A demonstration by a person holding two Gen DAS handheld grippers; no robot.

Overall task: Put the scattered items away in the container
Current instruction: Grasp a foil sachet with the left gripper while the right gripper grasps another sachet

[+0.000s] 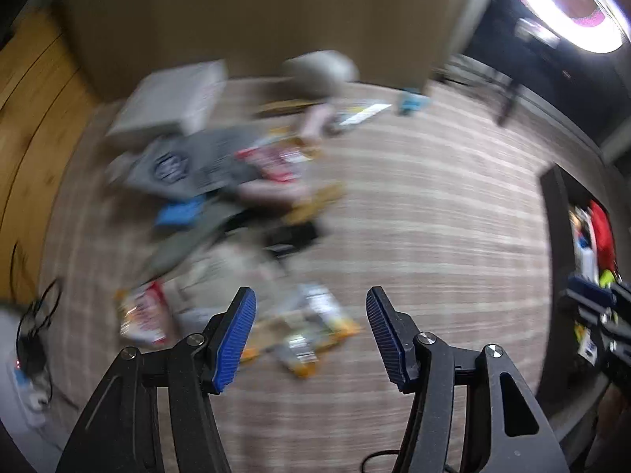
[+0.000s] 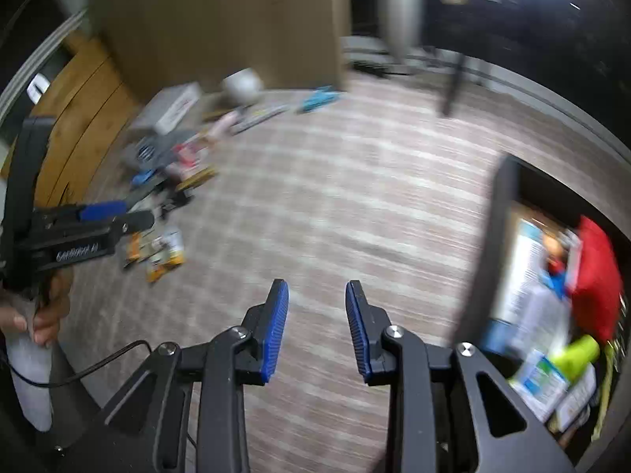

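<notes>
A blurred heap of scattered items (image 1: 221, 181) lies on the striped carpet: a grey printed piece, a white box (image 1: 169, 98), red-and-white packets, orange snack packs (image 1: 311, 327). My left gripper (image 1: 311, 331) is open and empty above the orange packs. My right gripper (image 2: 317, 327) is open and empty over bare carpet. The dark container (image 2: 501, 236) stands at the right, holding a red item (image 2: 595, 276), a lime item and several packets. The heap also shows in the right wrist view (image 2: 173, 157). The left gripper appears there (image 2: 98, 216), side on.
A large brown cardboard box (image 1: 256, 12) stands behind the heap. Wooden flooring (image 1: 31, 118) borders the carpet at the left. A white bowl-like item (image 2: 242, 82) and a blue item (image 2: 319, 98) lie at the back. Cables (image 1: 35, 315) lie at the left.
</notes>
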